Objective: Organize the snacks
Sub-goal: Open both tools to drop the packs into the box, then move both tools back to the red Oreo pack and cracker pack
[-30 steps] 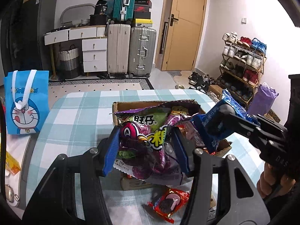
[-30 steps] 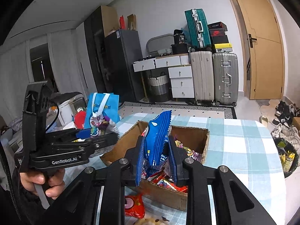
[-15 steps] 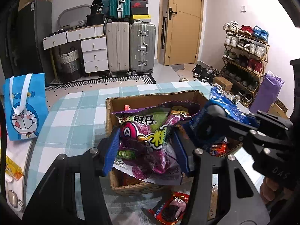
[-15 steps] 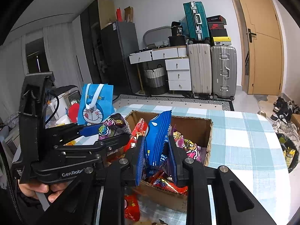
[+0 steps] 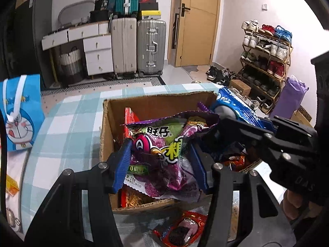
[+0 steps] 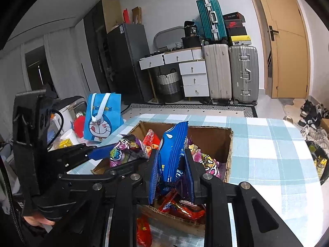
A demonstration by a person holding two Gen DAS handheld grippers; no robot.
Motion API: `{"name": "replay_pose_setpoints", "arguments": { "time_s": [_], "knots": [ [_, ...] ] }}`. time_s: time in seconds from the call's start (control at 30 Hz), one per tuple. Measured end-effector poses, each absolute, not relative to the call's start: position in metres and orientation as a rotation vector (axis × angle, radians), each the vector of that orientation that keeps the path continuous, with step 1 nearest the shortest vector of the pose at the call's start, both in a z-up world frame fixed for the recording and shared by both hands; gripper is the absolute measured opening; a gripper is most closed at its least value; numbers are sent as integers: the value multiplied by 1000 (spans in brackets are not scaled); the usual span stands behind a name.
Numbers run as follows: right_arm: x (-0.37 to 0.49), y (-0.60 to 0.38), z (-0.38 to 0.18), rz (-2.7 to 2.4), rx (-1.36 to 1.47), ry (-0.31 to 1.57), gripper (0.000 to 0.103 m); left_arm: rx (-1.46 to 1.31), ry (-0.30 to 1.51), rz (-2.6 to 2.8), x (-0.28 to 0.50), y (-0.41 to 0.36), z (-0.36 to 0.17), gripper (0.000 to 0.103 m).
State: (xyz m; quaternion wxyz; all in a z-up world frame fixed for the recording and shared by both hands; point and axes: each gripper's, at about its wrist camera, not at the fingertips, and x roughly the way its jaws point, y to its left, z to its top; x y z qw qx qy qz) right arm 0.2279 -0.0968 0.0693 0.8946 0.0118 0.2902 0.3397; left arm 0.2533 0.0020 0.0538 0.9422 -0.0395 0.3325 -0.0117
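Both grippers dropped toward the cardboard box (image 5: 107, 123): left gripper (image 5: 162, 164) brought purple snack bag (image 5: 164, 150) over it, right gripper (image 6: 171, 173) lowered blue packet (image 6: 172, 148) into it.

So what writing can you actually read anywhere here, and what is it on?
"旺仔" and "20g": purple snack bag, clamped in the left hand-held gripper.
"36": black box on the dresser.
"DAS": right hand-held gripper body, seen from the left wrist.
Blue snack packet in the right hand-held gripper, Doraemon bag: too blurred.
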Motion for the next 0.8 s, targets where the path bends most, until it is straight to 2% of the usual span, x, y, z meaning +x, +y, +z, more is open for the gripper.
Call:
{"name": "replay_pose_setpoints", "arguments": {
  "time_s": [0.1,0.17,0.23,0.3,0.33,0.37,0.4,0.43,0.47,0.8],
  "knots": [
    [227,-96,69,722,26,612,24,-81,681,-23,255,6,53,52],
    [225,-100,72,727,37,596,25,-72,688,-23,254,5,53,57],
    [223,-103,77,713,31,583,27,-65,700,-14,251,4,54,80],
    [220,-107,81,700,22,576,32,-54,700,-18,243,2,57,83],
    [218,-109,84,692,19,573,44,-44,696,-12,238,1,58,84],
    [214,-113,85,692,15,572,62,-36,692,0,232,1,59,85],
    [211,-116,87,693,15,572,72,-33,690,8,224,-1,61,89],
    [206,-121,89,694,20,568,91,-33,689,15,216,-1,60,95],
    [201,-126,91,689,21,563,103,-40,688,16,208,0,59,100],
    [172,-155,74,637,-63,643,103,-99,673,26,142,15,53,103]
  ]
}}
